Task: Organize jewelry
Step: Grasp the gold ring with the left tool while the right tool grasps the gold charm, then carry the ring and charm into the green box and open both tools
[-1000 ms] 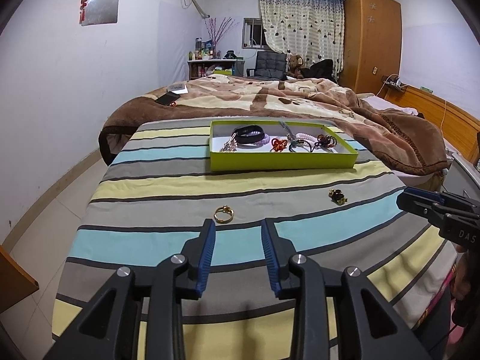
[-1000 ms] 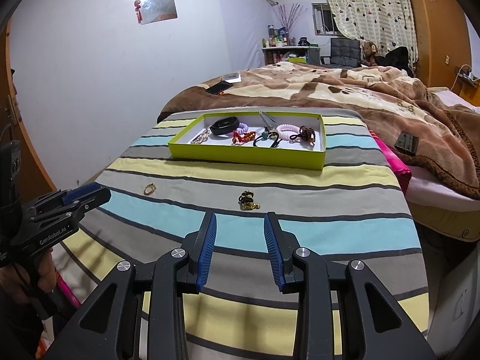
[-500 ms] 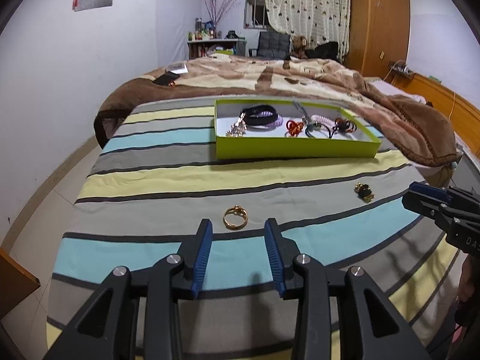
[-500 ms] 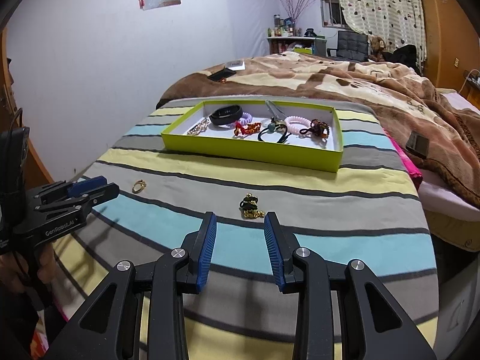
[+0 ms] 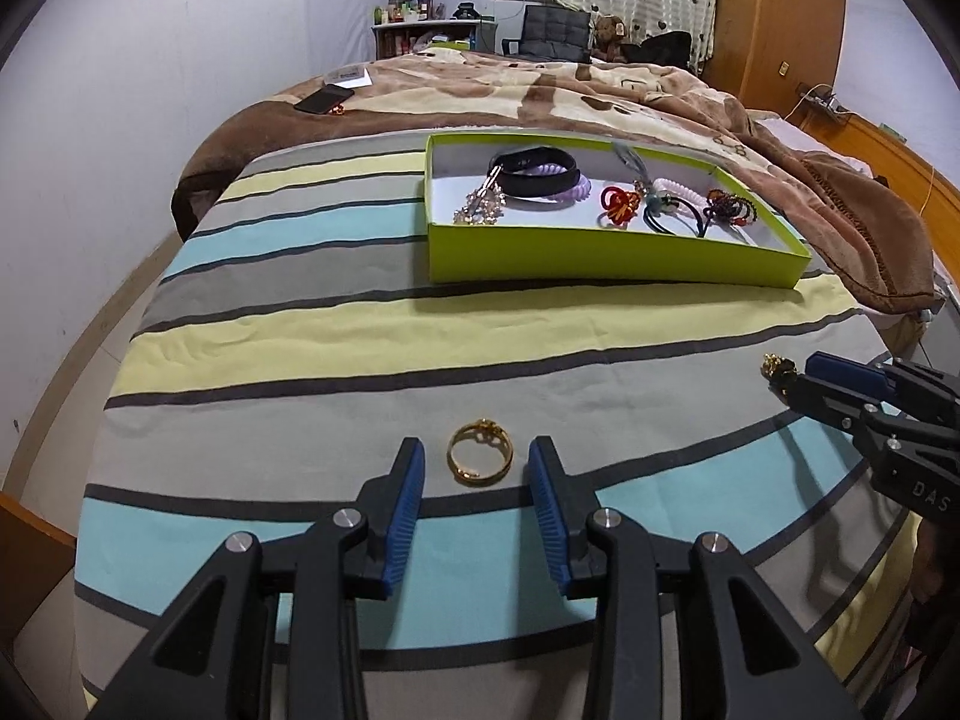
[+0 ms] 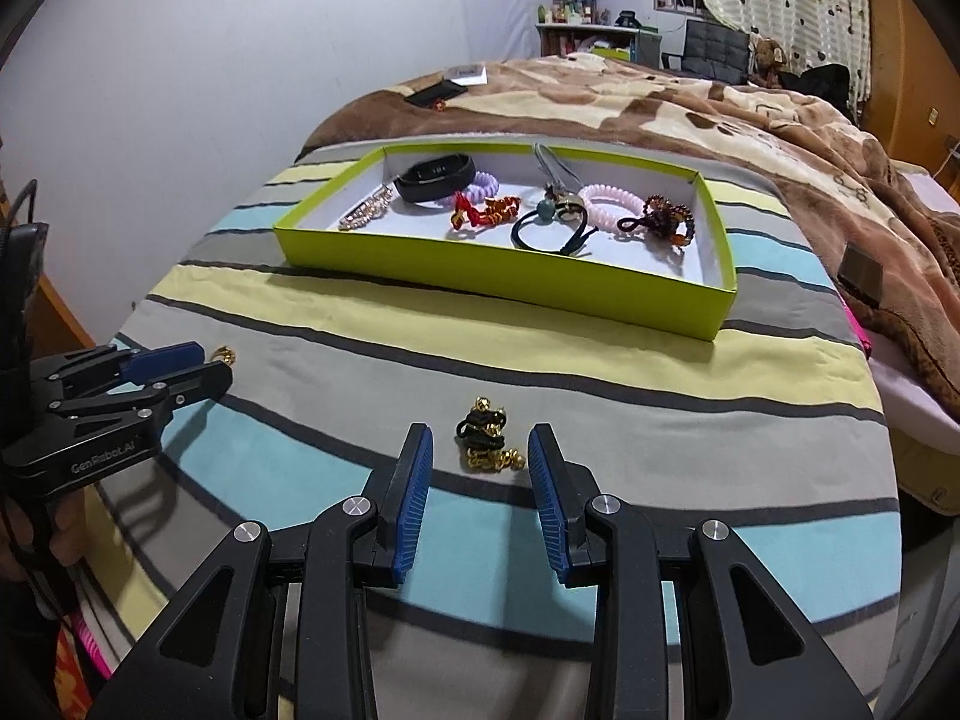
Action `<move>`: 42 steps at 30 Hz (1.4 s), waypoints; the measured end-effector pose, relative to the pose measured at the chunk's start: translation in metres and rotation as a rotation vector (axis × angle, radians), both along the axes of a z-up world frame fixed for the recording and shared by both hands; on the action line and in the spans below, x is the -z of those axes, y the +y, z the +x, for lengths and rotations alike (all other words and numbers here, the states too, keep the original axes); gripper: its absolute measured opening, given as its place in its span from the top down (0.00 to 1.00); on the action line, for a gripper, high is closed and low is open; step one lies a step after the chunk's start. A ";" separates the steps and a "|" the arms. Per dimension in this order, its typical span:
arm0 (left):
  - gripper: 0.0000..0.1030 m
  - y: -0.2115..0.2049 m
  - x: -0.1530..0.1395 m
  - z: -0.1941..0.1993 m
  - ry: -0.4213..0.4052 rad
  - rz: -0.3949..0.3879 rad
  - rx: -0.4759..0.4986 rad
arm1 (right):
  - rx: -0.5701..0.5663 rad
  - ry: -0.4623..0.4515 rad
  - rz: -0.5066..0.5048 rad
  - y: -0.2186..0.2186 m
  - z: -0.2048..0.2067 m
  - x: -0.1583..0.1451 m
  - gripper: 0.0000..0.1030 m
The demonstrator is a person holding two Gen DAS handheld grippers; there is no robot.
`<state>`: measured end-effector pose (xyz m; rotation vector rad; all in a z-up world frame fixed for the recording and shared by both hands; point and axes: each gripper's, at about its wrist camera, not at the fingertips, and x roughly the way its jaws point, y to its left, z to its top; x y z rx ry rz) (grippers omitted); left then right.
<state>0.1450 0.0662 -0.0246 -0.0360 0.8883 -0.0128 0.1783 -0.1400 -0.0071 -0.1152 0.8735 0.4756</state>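
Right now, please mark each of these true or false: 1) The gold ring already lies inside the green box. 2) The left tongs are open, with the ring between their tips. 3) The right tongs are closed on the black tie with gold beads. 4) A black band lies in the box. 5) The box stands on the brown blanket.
1) False. The gold ring lies on the striped cover, outside the green box.
2) True. The left tongs stand open around the ring without touching it.
3) False. The right tongs are open; the black tie with gold beads lies free between their tips.
4) True. The black band lies there.
5) False. The box stands on the striped cover.
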 end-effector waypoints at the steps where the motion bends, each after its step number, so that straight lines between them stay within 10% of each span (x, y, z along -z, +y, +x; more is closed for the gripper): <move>1: 0.63 -0.001 0.000 0.001 0.001 0.005 0.000 | 0.003 0.007 -0.006 0.001 0.002 0.001 0.67; 12: 0.77 -0.009 -0.001 -0.002 0.000 0.055 0.024 | -0.002 0.013 -0.057 0.009 0.003 0.006 0.83; 42: 0.77 -0.033 -0.043 -0.025 -0.131 -0.051 0.083 | 0.044 -0.058 0.084 -0.029 -0.028 -0.027 0.84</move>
